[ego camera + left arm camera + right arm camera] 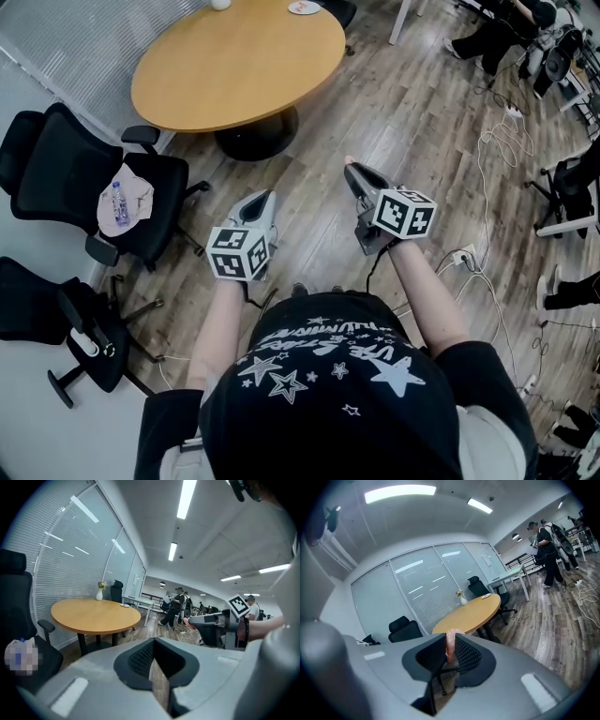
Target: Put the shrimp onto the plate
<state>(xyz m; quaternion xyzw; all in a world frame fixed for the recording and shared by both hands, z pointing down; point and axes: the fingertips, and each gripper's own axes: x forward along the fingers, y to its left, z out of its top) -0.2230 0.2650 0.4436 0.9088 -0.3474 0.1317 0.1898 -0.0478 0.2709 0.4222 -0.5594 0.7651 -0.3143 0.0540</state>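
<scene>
- Two tools are in play, both held out over the wooden floor (441, 122), on the near side of the round worktop (234, 66) and well short of its edge.
- The right tool (353, 172) is clamped on the shrimp (450, 645), a pale pink sliver pinched between the ribbed pads, with its tip poking out past the jaws.
- That tight pinch looks deliberate: a small, slippery piece would likely drop on the walk without it.
- The left tool (268, 197) has its jaws drawn together with nothing between them. It rides alongside the right one as a spare, level with it and equally far from the worktop.
- The plate (300, 7) sits at the far rim of the worktop, near a small white vase (220, 3), so the shrimp is well apart from where it belongs.
- My read: this is the carry, early on. The delivery calls for an approach to the worktop's far side, then a low, gentle release over the plate.
- Black office chairs (56, 169) stand left of the worktop, off the direct line.
</scene>
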